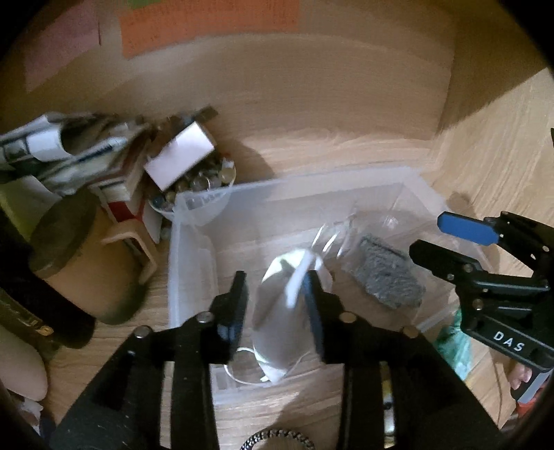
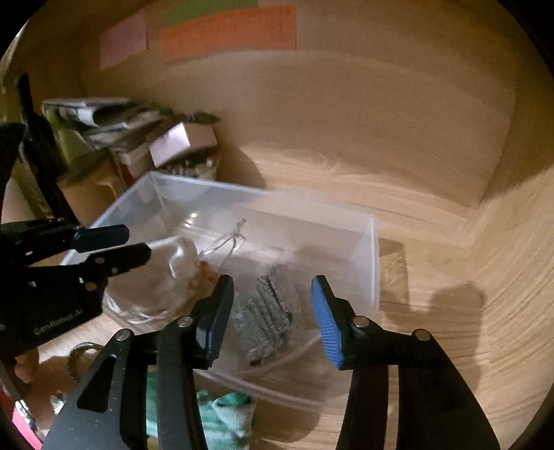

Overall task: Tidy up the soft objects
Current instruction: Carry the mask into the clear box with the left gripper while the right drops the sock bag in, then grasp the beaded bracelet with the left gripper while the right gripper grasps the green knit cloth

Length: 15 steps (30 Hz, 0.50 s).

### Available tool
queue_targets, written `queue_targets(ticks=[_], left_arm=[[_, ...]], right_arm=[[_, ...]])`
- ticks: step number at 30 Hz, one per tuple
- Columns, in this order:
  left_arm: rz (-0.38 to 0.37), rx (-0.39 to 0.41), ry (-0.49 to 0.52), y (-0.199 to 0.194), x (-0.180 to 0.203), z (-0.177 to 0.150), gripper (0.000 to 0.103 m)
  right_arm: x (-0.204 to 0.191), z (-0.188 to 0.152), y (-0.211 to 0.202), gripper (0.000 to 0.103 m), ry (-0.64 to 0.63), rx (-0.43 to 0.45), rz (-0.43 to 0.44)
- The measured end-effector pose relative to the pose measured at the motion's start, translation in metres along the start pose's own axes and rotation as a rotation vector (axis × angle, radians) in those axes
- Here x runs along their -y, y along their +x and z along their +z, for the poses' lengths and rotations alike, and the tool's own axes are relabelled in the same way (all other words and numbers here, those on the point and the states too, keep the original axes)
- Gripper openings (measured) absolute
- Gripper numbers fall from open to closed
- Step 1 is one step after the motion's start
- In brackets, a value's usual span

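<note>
A clear plastic bin (image 1: 194, 207) (image 2: 372, 249) stands on the wooden surface. A white face mask (image 1: 277, 318) lies in it, below and between my left gripper's (image 1: 277, 297) open fingers; its strap crosses the right finger. In the right wrist view the mask (image 2: 183, 263) looks pale and blurred. A grey fuzzy pad (image 1: 387, 277) (image 2: 266, 311) lies in the bin's right part. My right gripper (image 2: 271, 318) is open and empty above the grey pad; it also shows in the left wrist view (image 1: 446, 239). A green towel (image 2: 225, 415) (image 1: 453, 346) lies in front of the bin.
At the left stand a beige mug (image 1: 90, 263), a bowl of coins (image 1: 204, 180) with a white box (image 1: 180, 155) on it, and folded papers (image 1: 69, 145). Coloured notes (image 2: 228, 31) hang on the back wall. A wooden side wall (image 2: 519, 242) rises at the right.
</note>
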<state>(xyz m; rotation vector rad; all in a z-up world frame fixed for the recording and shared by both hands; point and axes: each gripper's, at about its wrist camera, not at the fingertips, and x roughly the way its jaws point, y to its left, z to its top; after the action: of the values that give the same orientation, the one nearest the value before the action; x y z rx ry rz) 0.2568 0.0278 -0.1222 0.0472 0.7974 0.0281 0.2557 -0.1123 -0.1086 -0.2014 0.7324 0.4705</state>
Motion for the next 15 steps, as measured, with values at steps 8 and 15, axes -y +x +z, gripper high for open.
queue_targets(ticks=[8, 15], left_arm=[[0.014, 0.16, 0.016, -0.062, 0.003, 0.001, 0.06], [0.006, 0.262, -0.011, -0.112, -0.011, -0.007, 0.087]], right_arm=[[0.0, 0.004, -0.053, 0.06, 0.012, 0.139, 0.017], [-0.003, -0.005, -0.092, 0.073, 0.006, 0.233, 0.018]])
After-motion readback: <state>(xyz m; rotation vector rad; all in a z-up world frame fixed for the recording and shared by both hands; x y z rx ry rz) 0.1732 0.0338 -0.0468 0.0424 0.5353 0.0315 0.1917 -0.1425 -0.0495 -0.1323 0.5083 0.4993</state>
